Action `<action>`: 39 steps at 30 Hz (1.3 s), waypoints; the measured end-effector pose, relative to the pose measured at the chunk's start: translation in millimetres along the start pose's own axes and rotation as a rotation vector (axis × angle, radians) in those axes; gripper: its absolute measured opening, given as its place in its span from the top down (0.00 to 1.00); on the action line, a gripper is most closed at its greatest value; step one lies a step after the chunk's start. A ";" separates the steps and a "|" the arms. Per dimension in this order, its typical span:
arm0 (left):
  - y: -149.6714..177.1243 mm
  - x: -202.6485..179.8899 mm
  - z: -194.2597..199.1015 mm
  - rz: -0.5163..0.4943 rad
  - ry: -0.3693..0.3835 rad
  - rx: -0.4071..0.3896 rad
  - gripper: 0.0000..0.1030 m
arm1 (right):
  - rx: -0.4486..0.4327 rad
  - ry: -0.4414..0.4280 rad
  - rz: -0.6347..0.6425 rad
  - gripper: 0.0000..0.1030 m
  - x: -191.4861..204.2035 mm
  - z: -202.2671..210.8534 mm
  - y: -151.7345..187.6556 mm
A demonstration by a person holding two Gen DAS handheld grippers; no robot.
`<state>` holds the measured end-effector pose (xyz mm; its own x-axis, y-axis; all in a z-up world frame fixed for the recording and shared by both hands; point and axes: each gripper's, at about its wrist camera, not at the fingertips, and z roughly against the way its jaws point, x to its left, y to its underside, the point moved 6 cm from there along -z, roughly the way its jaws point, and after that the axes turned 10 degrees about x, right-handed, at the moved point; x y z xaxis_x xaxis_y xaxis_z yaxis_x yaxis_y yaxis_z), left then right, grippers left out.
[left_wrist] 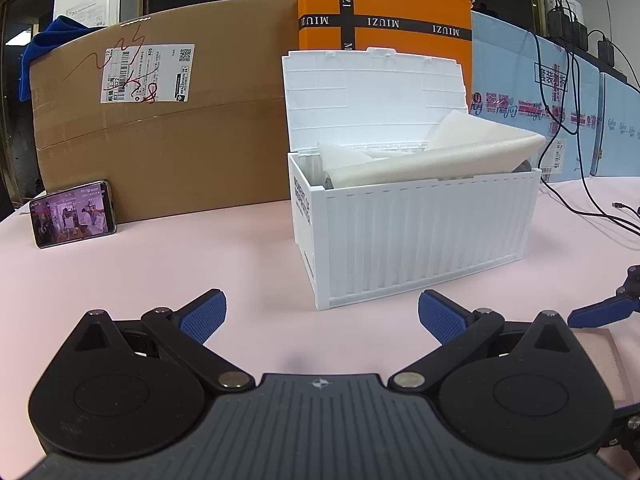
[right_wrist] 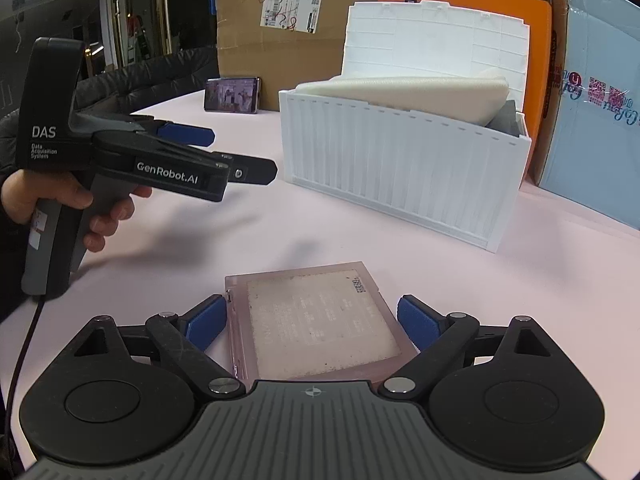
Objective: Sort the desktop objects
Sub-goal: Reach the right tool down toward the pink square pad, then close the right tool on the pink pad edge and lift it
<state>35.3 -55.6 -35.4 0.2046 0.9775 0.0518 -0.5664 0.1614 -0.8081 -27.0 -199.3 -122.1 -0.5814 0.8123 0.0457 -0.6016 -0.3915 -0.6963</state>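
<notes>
My right gripper point(right_wrist: 312, 322) is spread around the pink flat case point(right_wrist: 316, 320) at lower centre, pads not clamping yet. My left gripper point(left_wrist: 322, 316) hangs wide apart, empty. The white bin point(right_wrist: 400, 168) at upper right already holds foam; the case remains.

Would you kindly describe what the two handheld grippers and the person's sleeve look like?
Both the left gripper and the right gripper have black linkage arms, round black hubs, a ribbed grey body and blue textured finger pads. Seen from the side, the left one has a grey pistol grip, white "DAS" and "GenRobot.AI" lettering and a dark cable. The sleeve is dark.
</notes>
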 end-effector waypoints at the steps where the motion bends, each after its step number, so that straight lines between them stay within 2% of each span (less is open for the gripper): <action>1: 0.1 -0.4 0.6 -0.001 0.001 -0.001 0.00 | -0.003 0.000 -0.003 0.11 -0.2 0.3 -0.9; 9: -0.8 -1.0 2.9 0.004 0.013 0.001 0.00 | -0.054 0.000 -0.045 0.12 -3.0 9.8 -7.6; 19: -10.9 -7.2 17.4 0.009 0.078 -0.029 0.00 | -0.186 -0.004 -0.070 0.12 -4.9 33.5 -27.5; 23: -17.2 -9.3 23.3 0.019 0.129 -0.063 0.00 | -0.239 -0.002 -0.063 0.12 -5.3 44.4 -40.3; 30: -40.6 -1.6 26.3 0.061 0.181 -0.094 0.00 | -0.332 0.013 -0.050 0.12 -12.0 60.0 -66.3; 39: -75.5 2.8 20.0 0.021 0.136 -0.136 0.00 | -0.395 0.054 -0.051 0.12 -31.0 62.1 -102.5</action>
<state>62.7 -62.4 37.6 0.3056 0.9514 -0.0380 -0.4604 0.1128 -0.8805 18.7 -211.2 -7.6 -0.5208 0.8518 0.0569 -0.3660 -0.1626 -0.9163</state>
